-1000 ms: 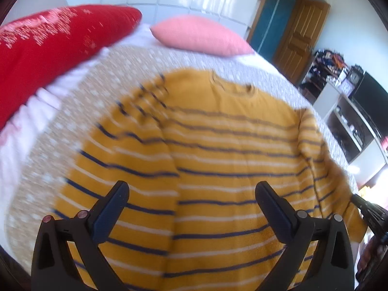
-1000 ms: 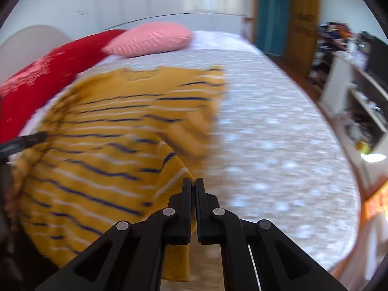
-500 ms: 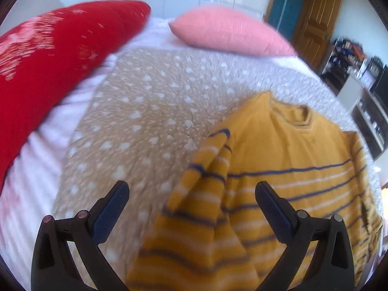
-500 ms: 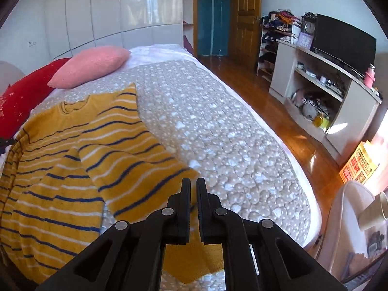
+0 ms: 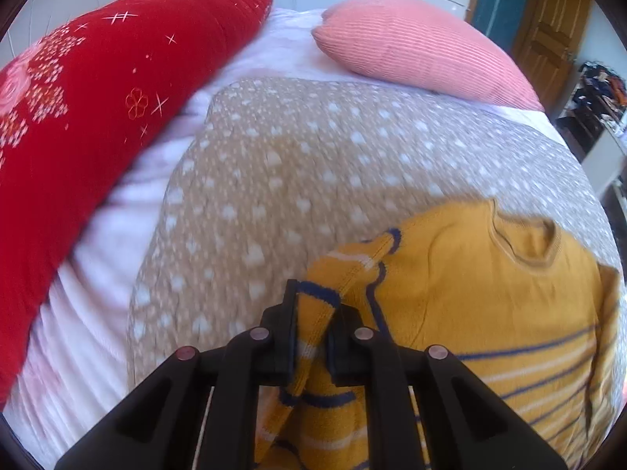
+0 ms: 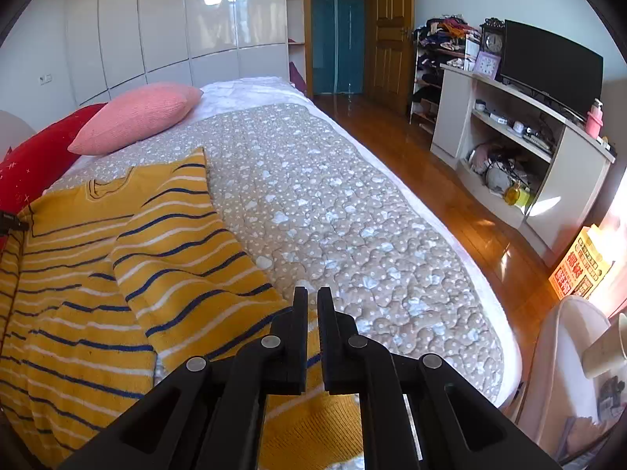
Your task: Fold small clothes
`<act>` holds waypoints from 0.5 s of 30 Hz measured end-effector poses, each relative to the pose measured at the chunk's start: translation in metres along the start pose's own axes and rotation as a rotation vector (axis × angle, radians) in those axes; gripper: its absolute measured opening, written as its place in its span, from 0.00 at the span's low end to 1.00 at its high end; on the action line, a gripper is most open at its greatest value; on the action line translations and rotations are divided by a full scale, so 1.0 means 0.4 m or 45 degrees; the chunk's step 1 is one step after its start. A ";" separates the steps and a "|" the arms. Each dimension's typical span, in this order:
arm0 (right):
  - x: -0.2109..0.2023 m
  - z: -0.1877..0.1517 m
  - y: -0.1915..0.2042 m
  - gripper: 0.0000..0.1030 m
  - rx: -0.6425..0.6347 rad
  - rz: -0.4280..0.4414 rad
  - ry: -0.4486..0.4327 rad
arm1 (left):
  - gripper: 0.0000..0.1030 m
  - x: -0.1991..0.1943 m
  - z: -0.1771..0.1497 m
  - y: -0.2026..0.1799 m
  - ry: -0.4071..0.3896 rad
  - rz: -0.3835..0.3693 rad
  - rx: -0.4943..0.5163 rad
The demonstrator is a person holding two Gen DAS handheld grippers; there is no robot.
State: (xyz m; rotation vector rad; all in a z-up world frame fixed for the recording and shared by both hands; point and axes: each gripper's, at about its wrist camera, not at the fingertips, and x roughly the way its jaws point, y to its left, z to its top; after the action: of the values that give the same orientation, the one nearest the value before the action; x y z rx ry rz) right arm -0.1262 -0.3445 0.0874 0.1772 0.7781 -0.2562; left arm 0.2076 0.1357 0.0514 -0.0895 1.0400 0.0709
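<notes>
A mustard sweater [image 5: 490, 293] with navy and white stripes lies on the spotted beige bedspread [image 5: 274, 164]. My left gripper [image 5: 315, 305] is at the sweater's left edge. Its jaws are closing, and the left sleeve [image 5: 313, 329] is pinched between them, bunched and slightly lifted. In the right wrist view the sweater [image 6: 78, 305] fills the lower left, with its other sleeve [image 6: 184, 243] folded diagonally across the front. My right gripper [image 6: 312, 291] is shut just over that sleeve's lower end. I cannot see any cloth clamped in it.
A red pillow [image 5: 98, 98] and a pink pillow [image 5: 423, 51] lie at the head of the bed. To the right of the bed are the wooden floor [image 6: 450, 196], a white TV shelf unit [image 6: 529, 156] and a white plastic seat [image 6: 564, 352].
My left gripper moved left from over the sweater's middle to its left sleeve and closed on it. The right sleeve now lies folded across the front, and the right gripper stayed shut.
</notes>
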 end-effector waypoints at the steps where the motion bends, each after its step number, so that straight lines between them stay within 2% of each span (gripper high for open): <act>1: 0.005 0.002 0.000 0.05 0.006 0.010 0.004 | 0.17 0.015 0.014 -0.002 0.016 0.006 -0.011; 3: 0.012 0.004 0.003 0.05 0.013 0.034 0.009 | 0.20 0.034 0.021 -0.007 0.045 0.000 -0.024; 4: 0.016 0.006 0.003 0.11 0.014 0.055 0.013 | 0.22 0.031 0.018 -0.006 0.027 0.004 -0.026; 5: 0.024 0.009 0.003 0.19 0.014 0.077 0.018 | 0.30 0.017 0.010 0.002 -0.008 0.013 -0.034; 6: 0.030 0.012 0.002 0.41 0.014 0.089 0.018 | 0.36 0.006 0.007 0.007 -0.023 -0.006 -0.047; 7: 0.038 0.016 -0.002 0.61 0.019 0.096 0.010 | 0.46 -0.018 -0.004 0.026 -0.045 -0.067 -0.078; 8: 0.044 0.019 -0.007 0.66 0.025 0.099 0.005 | 0.49 -0.034 -0.009 0.035 -0.057 -0.093 -0.096; 12: 0.100 0.022 -0.019 0.68 0.047 0.117 0.067 | 0.54 -0.149 -0.068 0.075 -0.138 -0.104 -0.111; 14: 0.133 0.013 0.002 0.68 0.003 0.140 0.110 | 0.65 -0.228 -0.128 0.077 -0.200 -0.101 -0.070; 15: 0.149 0.005 0.022 0.68 -0.035 0.176 0.143 | 0.68 -0.269 -0.164 0.074 -0.234 -0.103 -0.058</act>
State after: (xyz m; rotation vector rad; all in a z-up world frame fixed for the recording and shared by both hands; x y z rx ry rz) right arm -0.0814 -0.3463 0.0470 0.2199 0.8760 -0.1051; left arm 0.0940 0.1563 0.1103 -0.1636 0.8503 0.0289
